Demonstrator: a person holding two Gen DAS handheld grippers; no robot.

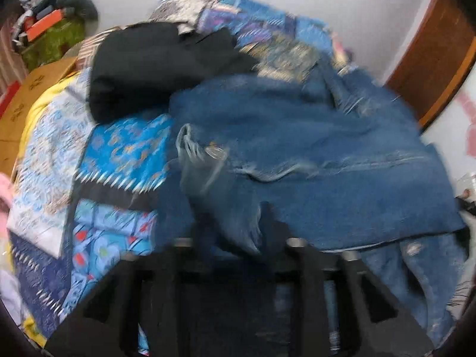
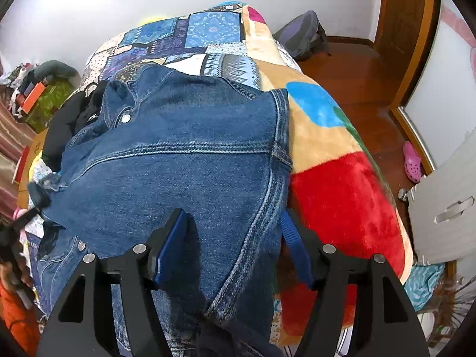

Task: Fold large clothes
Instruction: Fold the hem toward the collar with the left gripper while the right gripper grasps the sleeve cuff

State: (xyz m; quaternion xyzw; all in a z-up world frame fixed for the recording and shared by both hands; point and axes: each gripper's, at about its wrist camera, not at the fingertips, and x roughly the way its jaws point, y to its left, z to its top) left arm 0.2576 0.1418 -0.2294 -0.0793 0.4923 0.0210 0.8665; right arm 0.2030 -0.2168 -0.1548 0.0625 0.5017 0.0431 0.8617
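Mid-fold: denim jacket (image 2: 184, 160) spread on bed (image 2: 342, 184), right gripper (image 2: 235, 253) apart astride its edge, left gripper (image 1: 238, 238) apart over denim; next, clamp hem.

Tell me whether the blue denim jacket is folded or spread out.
Partly folded. The blue denim jacket lies back-up on the patchwork bedspread, with a sleeve doubled over near its collar; not yet a neat bundle.

No readable text, label, brand or number anywhere in my two views. Brown cardboard box (image 1: 32, 89) at my left carries dark printed marks, too blurred to read. Orange box (image 2: 33, 97) on green pile shows no legible lettering. Metal button (image 2: 126, 117) on denim jacket (image 2: 184, 160) too small to make out.
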